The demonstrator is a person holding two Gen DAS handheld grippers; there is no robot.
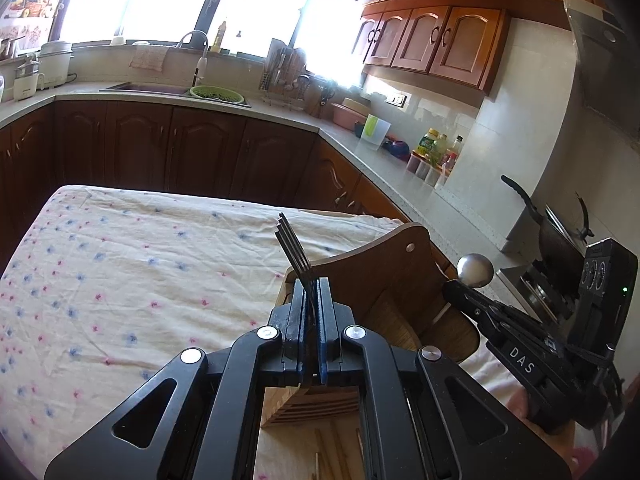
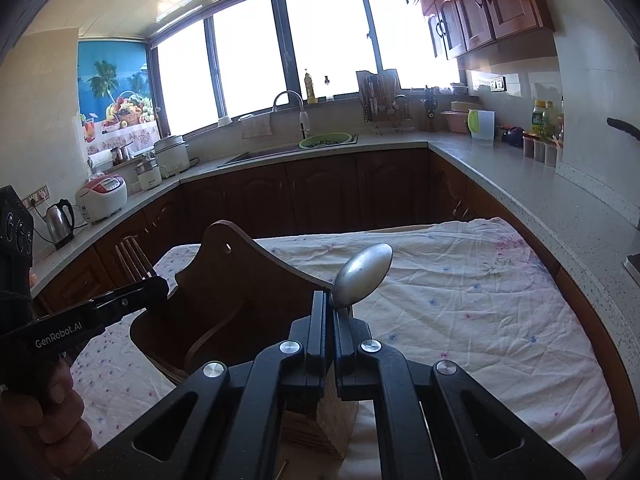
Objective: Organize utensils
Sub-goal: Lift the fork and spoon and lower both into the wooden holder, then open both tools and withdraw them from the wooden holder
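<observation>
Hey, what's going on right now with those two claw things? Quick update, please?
Left gripper shut on fork, tines up. Right gripper shut on spoon, bowl up. Both beside wooden utensil holder; nothing blocking.

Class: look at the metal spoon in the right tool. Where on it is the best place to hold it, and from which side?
Probably the neck just below the bowl, as now. The silver metal spoon stands bowl up in the right tool, jaws shut on its narrow neck from either flat side. The bowl is wide and curved, so it would likely slip; the neck sits flat between the pads.
</observation>
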